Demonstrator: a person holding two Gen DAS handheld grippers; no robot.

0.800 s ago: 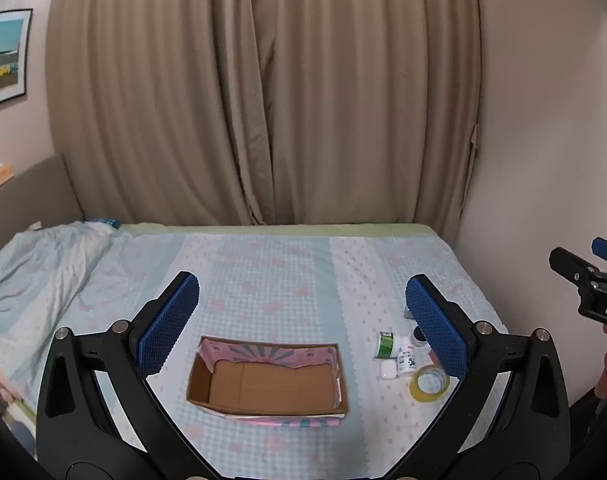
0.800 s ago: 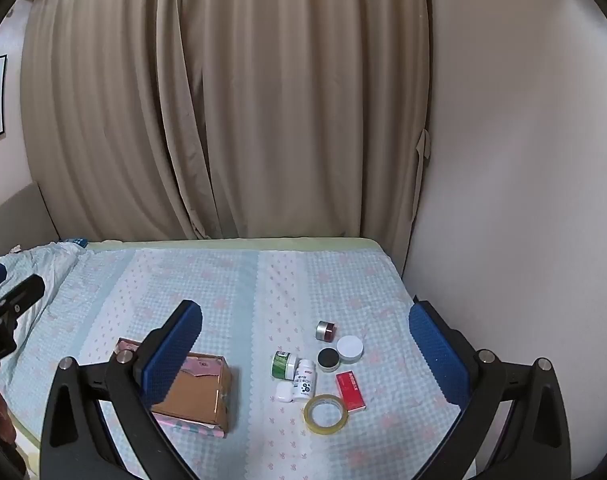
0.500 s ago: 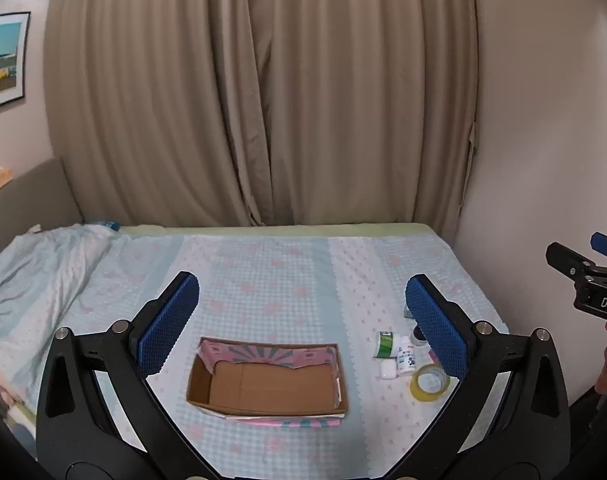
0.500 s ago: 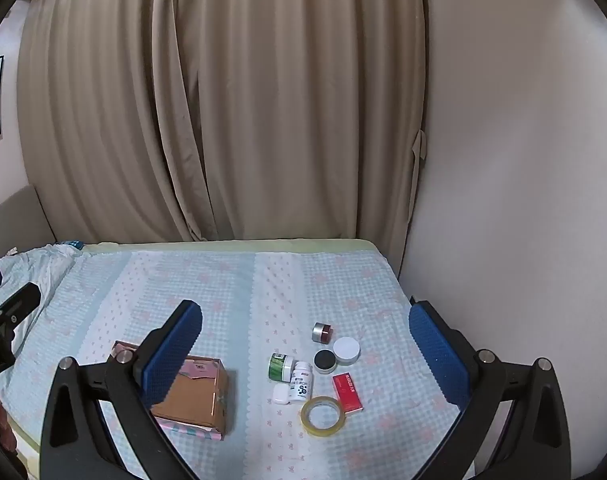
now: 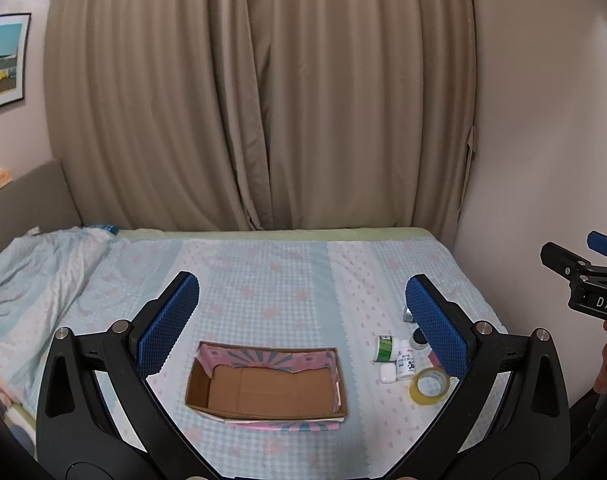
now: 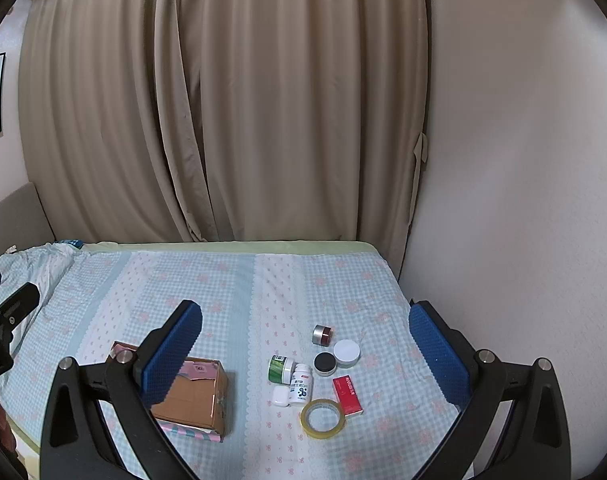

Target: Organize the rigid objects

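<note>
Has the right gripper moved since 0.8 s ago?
Yes, slightly. In the right wrist view the tape roll and curtain sit lower and a bit left, so the open right gripper tilted up and right.

Left tool (image 5: 302, 320) spread wide above the bed (image 5: 263, 280); open cardboard box (image 5: 265, 386) between its fingers, roll of tape (image 5: 429, 385) to the right

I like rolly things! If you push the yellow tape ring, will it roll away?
Probably not: the tape ring lies flat on the soft bedsheet, so it would likely slide. Being a hollow ring, it looks light. Stood on edge, it might roll.
</note>
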